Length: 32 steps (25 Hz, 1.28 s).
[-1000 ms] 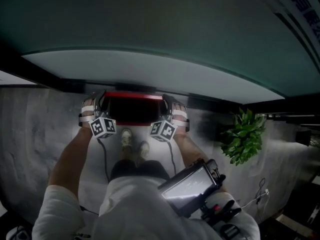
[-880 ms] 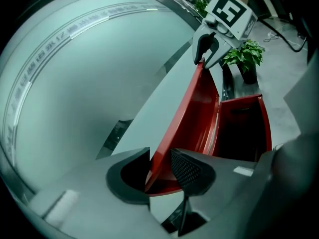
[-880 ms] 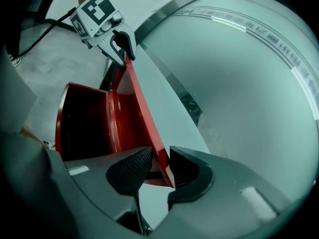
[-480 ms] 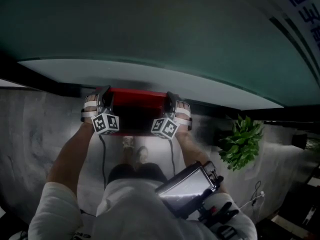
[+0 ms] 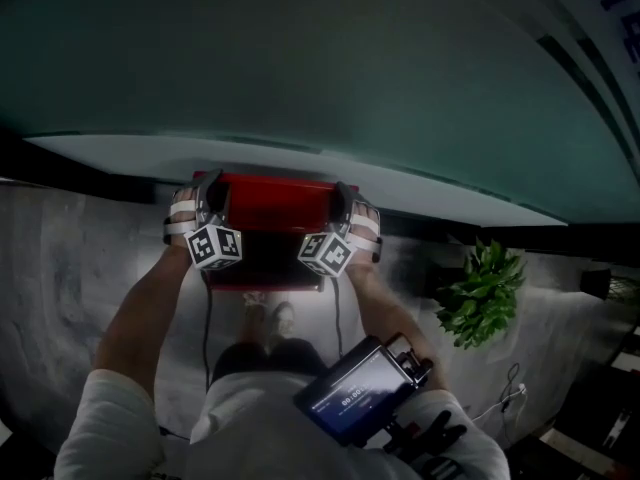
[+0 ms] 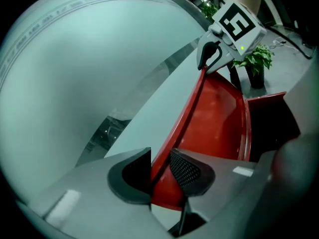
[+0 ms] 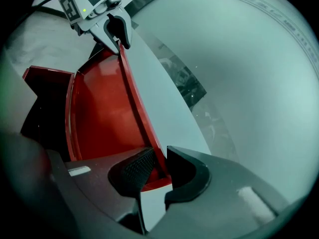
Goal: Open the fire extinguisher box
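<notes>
The fire extinguisher box's red lid [image 5: 265, 213] is raised, its red inner face [image 6: 214, 118] tilted up toward the pale wall panel. The dark box opening [image 7: 42, 103] lies below it. My left gripper [image 6: 160, 166] has the lid's thin free edge between its pads, which press on it. My right gripper [image 7: 158, 166] clamps the same edge at the other end, and its jaws are closing tighter. In the head view the left gripper [image 5: 208, 203] and right gripper [image 5: 345, 208] sit at the lid's two corners. Each gripper view also shows the other gripper, the right one [image 6: 214, 59] and the left one [image 7: 113, 31].
A potted green plant [image 5: 482, 288] stands on the floor to the right. A teal glass wall [image 5: 330, 78] rises just behind the box. A device with a lit screen [image 5: 355, 393] hangs at the person's chest, and the person's shoes [image 5: 265, 318] stand below the box.
The lid has swung further up between the two grippers, so more of its red face shows. Both grippers rose with it and stayed on its corners.
</notes>
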Motion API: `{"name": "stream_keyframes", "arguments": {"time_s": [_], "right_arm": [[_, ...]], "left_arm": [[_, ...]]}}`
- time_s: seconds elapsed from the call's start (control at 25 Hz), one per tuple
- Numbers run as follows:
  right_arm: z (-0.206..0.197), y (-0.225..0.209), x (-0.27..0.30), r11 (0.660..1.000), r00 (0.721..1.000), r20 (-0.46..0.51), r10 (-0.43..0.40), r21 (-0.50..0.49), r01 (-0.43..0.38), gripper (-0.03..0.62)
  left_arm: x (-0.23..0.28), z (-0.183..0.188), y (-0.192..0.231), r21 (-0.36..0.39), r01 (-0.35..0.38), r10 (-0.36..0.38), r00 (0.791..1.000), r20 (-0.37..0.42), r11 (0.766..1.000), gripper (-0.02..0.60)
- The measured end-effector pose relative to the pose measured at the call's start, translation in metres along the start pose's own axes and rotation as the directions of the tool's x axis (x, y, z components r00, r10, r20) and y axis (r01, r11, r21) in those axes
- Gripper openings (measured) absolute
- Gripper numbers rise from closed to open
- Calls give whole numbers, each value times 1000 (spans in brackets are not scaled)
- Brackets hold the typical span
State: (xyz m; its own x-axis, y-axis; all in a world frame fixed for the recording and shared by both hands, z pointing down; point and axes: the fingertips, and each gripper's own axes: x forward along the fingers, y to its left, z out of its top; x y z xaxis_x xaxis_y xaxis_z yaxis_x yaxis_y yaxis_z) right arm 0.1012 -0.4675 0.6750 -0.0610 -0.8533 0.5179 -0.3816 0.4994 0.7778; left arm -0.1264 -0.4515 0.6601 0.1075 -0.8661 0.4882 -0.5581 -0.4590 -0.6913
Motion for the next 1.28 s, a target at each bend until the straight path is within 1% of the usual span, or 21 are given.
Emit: {"name": "stream_keyframes", "arguments": {"time_s": [0.28,0.52,0.68,0.84,1.16,1.28], "right_arm": [[-3,2,17,1000,1000,-20,-2,13,2,92],[1,4,38,999,999,-47,7,50,-5,97],[1,3,42,998,999,-51,-11,64,14,98],[1,4,43,996,999,-38,-19,90,22,103],[0,2,39,990,999,-40,-7,142,12,124],[-4,0,35,985,999,-50,0,175,9,130]], "left_arm": [[19,-4,-2,-22,0,-1,1000,-12,1000,117],[40,-12,3,-59,-4,3,1000,-30,998,117],[47,-14,2,-77,-6,4,999,-36,997,117],[52,-17,2,-100,-10,7,1000,-28,995,118],[50,-17,2,-127,-9,8,1000,-14,992,118],[46,-16,0,-156,9,-7,1000,10,988,120]]}}
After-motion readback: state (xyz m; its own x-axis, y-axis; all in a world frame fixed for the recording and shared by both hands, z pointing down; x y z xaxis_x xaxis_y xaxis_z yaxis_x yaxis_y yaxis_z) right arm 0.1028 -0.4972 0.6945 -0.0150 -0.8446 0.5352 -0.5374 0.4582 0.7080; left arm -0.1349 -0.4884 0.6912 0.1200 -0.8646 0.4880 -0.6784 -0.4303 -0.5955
